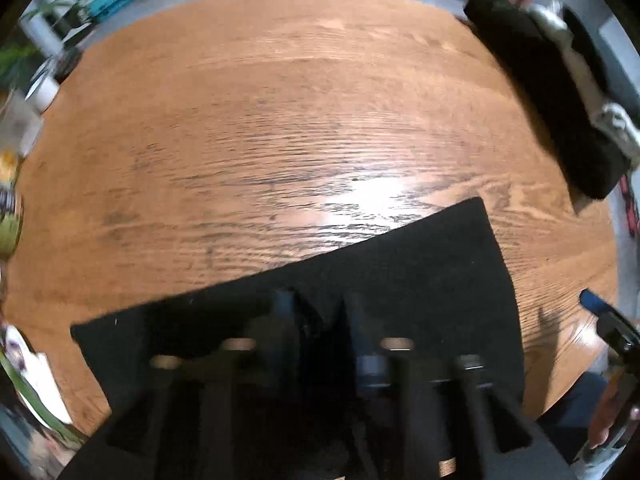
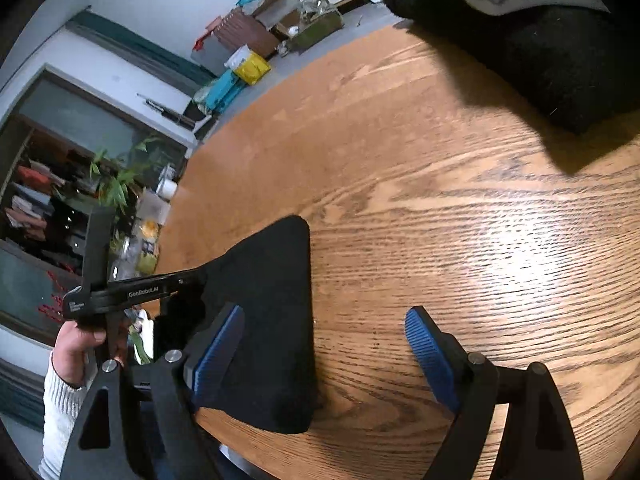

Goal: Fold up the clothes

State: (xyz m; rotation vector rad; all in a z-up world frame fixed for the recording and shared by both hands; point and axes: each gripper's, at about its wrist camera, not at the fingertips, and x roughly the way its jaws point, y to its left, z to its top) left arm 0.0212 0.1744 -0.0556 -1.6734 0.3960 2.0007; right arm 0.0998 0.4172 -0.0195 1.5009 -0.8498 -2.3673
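My left gripper points steeply down over the folded black cloth, which lies flat on the wooden table right under its 2 fingers. They stand parted, and I cannot tell whether they touch the fabric. My right gripper is spread wide with nothing between its blue pads; the cloth lies beneath its left finger, bare wood under the other. A pile of dark and grey clothes sits well ahead, at the table's far edge.
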